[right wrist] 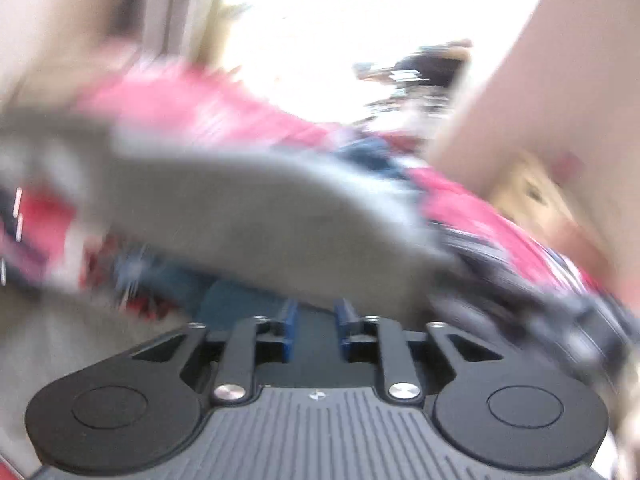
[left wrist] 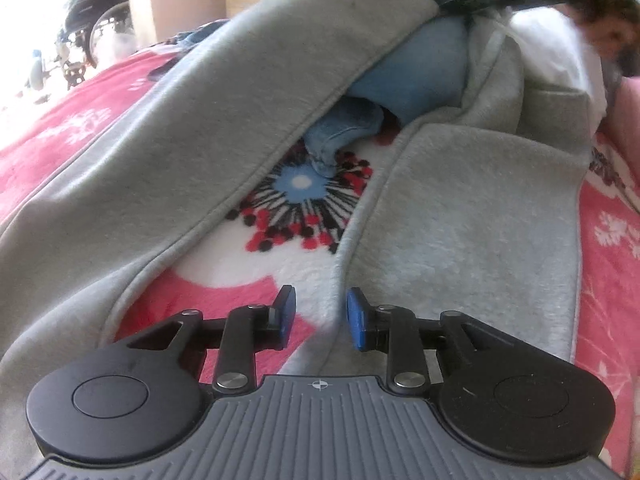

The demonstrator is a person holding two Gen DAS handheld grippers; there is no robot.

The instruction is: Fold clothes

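While the grey fleece garment [left wrist: 460, 208] sprawls over the pink floral blanket [left wrist: 60, 152], it is plainly not yet a tidy fold: in the left wrist view one long grey panel runs from 8 o'clock up to 1 o'clock, raised off the bed at its far end, and a second fuzzy panel lies flat from 5 o'clock toward 2 o'clock, with a wedge of blanket bare between them. Blue denim clothing [left wrist: 344, 136] and a paler blue piece sit tucked in the gap near 12 o'clock, still bunched.

The left gripper [left wrist: 320, 318] hovers low at 6 o'clock with its blue pads spread and nothing between them, the flat panel's edge lying just beyond. The right gripper [right wrist: 312, 328] also shows a gap between its pads; the right wrist view is heavily smeared, so whether any cloth sits in that gap I cannot tell, though a grey panel [right wrist: 260, 200] hangs just above it.

Judging by this, the grey garment remains open and mid-handling, and the denim looks unfolded, so most of the folding seems left
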